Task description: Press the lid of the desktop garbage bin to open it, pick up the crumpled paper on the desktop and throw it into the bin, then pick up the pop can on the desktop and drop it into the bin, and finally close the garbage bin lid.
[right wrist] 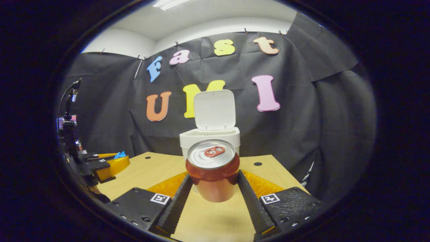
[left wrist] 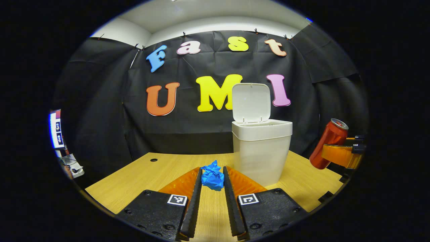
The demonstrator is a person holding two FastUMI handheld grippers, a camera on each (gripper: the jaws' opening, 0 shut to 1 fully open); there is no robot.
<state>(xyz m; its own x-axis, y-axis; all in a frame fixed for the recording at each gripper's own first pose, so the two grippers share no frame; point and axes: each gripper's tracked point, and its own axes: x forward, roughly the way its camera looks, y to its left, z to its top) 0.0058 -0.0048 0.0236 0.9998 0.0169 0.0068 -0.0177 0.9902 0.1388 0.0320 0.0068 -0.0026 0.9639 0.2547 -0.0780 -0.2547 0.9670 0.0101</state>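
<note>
The white desktop bin (left wrist: 262,151) stands on the wooden table (left wrist: 134,178) with its lid (left wrist: 251,102) flipped upright. In the left gripper view my left gripper (left wrist: 212,172) is shut on the blue crumpled paper (left wrist: 212,177), just left of the bin's base. The red pop can (right wrist: 212,174) sits between the fingers of my right gripper (right wrist: 212,178), held above the table in front of the bin (right wrist: 210,137). From the left gripper view the can (left wrist: 329,143) hangs tilted to the right of the bin. The left gripper (right wrist: 112,163) with the paper (right wrist: 120,155) shows far left in the right gripper view.
Black cloth walls close off the back and sides. The table has a small round hole (left wrist: 154,160) at the back left and another (right wrist: 257,164) right of the bin. A lit screen (left wrist: 57,129) and a stand are beyond the table's left edge.
</note>
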